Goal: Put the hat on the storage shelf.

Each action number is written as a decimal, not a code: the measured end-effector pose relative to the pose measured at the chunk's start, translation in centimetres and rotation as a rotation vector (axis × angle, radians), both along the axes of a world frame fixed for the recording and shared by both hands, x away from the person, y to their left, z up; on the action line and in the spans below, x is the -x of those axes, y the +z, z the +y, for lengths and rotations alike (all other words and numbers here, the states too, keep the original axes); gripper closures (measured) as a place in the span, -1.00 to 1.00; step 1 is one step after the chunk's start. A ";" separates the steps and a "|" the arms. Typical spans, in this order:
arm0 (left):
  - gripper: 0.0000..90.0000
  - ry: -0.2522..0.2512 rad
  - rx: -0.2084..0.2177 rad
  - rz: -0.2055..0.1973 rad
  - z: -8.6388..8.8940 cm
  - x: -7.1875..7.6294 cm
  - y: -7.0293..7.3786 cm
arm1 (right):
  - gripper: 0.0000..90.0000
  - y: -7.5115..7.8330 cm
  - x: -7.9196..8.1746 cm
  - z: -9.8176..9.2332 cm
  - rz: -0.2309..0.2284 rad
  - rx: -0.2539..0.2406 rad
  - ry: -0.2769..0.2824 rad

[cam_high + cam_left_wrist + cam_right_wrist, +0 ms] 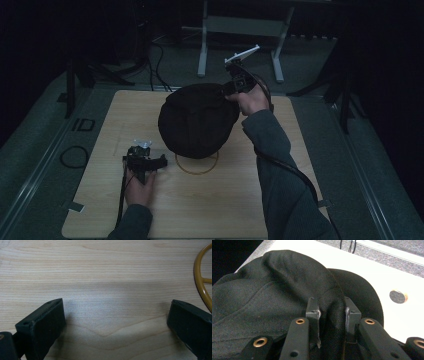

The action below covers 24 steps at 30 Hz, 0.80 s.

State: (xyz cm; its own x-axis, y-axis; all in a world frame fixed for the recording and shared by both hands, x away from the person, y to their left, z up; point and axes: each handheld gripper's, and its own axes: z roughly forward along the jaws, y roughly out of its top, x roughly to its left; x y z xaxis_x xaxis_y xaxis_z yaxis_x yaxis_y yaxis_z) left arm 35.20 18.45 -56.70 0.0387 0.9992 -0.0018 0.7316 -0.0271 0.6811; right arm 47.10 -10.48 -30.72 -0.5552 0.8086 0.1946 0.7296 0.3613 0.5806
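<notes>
Near the front-left part of the pale wooden bench (pixel 210 200), the left hand-held gripper (pixel 150 162) rests low over bare wood with its jaws spread wide and nothing between them, just beside a thin yellow-brown ring (pixel 196 165). Over the middle of the bench, reaching toward the far edge, the black fabric cap (pixel 197 120) partly covers that ring. At the far right, the right hand-held gripper (pixel 331 315) is clamped on a fold of the cap's fabric.

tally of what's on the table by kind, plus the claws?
Black cap: 1
Yellow ring: 1
Claws: 2, left claw open over bare wood, right claw shut on the cap
Total: 4
</notes>
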 end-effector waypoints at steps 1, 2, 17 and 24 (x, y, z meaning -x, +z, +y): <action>-0.97 0.000 0.000 0.000 0.0 0.0 0.0 | 0.60 0.0 0.0 0.0 0.000 0.000 0.000; -0.97 -0.002 -0.001 0.002 0.0 0.0 0.0 | 0.60 -0.1 0.0 0.0 0.002 -0.001 -0.001; -0.97 0.005 0.004 -0.006 0.0 0.0 0.0 | 0.39 -0.8 -0.2 -0.3 0.027 -0.020 0.014; -0.97 0.003 0.002 -0.004 0.0 0.0 0.0 | 0.23 -1.0 -0.3 -1.4 0.007 -0.038 -0.029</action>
State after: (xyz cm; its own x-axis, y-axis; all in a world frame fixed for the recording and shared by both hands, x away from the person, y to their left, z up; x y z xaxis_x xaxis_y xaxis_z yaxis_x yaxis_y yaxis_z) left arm 35.22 18.42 -56.72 0.0357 0.9994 -0.0040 0.7292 -0.0233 0.6839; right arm 47.41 -11.83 -31.74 -0.5305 0.8162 0.2288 0.7433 0.3181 0.5885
